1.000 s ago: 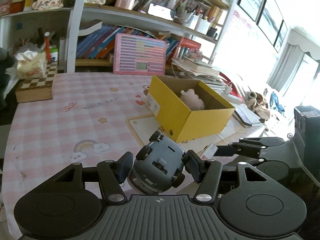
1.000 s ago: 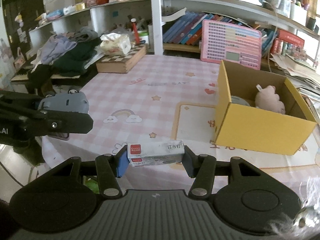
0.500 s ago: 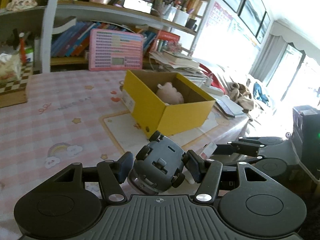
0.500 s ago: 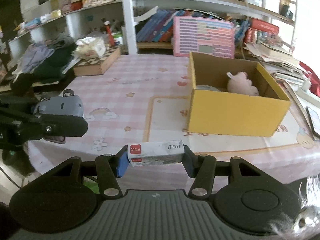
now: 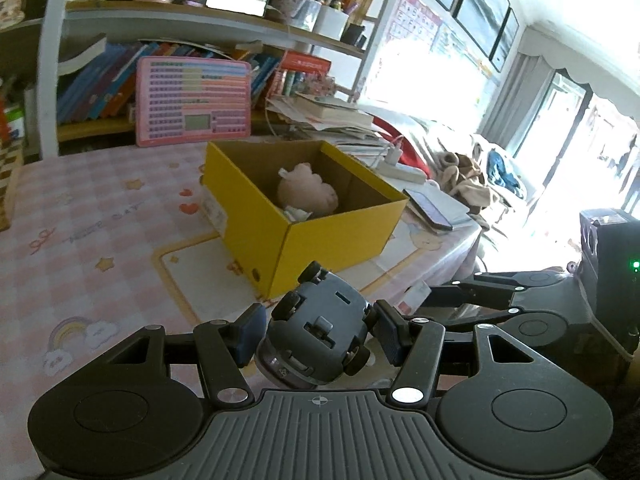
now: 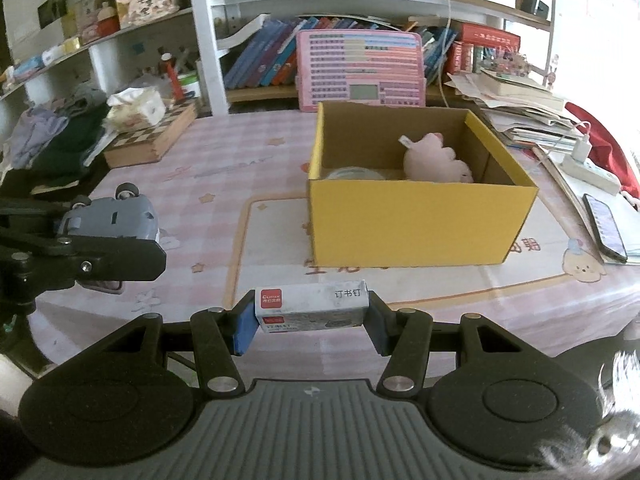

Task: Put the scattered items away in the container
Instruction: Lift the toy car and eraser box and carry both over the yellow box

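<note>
The left gripper [image 5: 318, 334] is clamping a grey toy car [image 5: 320, 338] belly-up between its half-closed jaws, wheels showing. The right gripper [image 6: 310, 316] is pinching a small staple box [image 6: 311, 304] lengthwise by its ends. Both are hanging over the near table edge [image 6: 520, 312], short of the yellow box [image 6: 420, 224], whose open top is already holding a pink plush [image 6: 434, 158], with bare floor beside it.
</note>
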